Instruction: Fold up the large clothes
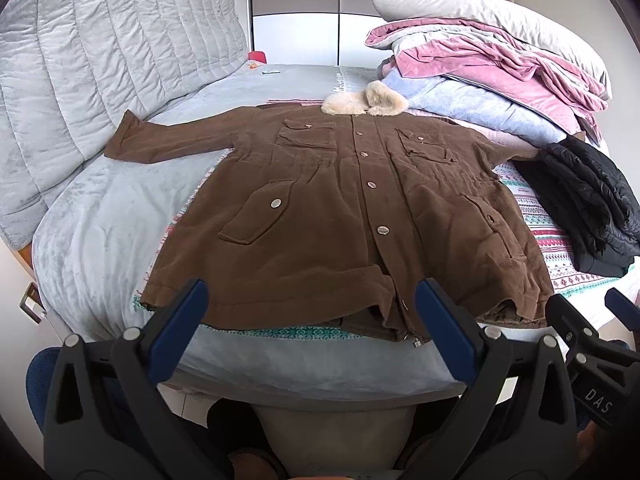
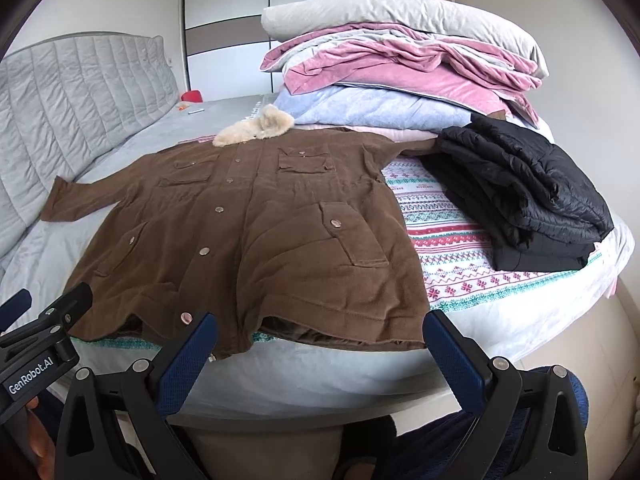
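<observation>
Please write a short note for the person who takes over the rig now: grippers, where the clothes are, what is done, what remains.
Left gripper: open, empty, at the coat's hem.
Right gripper: open, empty, also at the near bed edge.
Brown coat: flat on the bed, front up, buttoned, left sleeve spread; nothing folded yet.
Black jacket: lies folded to the right.
Left to do: fold the sleeves in, then the body.
</observation>
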{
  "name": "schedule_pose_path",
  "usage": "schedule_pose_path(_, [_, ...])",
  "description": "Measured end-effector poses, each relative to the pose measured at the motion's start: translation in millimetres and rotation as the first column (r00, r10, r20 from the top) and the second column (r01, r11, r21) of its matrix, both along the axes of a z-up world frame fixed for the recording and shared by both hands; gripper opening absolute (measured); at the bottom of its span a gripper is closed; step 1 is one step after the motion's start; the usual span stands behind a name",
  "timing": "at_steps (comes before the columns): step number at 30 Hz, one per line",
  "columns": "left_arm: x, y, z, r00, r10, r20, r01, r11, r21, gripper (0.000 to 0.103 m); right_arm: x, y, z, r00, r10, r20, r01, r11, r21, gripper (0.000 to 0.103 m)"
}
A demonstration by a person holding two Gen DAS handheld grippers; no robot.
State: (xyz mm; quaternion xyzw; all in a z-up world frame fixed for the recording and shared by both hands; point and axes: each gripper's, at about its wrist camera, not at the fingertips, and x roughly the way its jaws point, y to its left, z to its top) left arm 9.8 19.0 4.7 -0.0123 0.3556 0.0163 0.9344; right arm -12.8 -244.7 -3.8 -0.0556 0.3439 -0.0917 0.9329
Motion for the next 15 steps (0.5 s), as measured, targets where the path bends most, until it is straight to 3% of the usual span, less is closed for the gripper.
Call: schedule_pose_path(15, [0.5, 4.1, -4.6, 1.000, 0.001, -0.016, -0.002, 1.000, -0.009, 0.103, 2.7, -7.3, -1.0, 0.998, -0.052, 0.019, 0.053, 0.998, -0.019, 0.103])
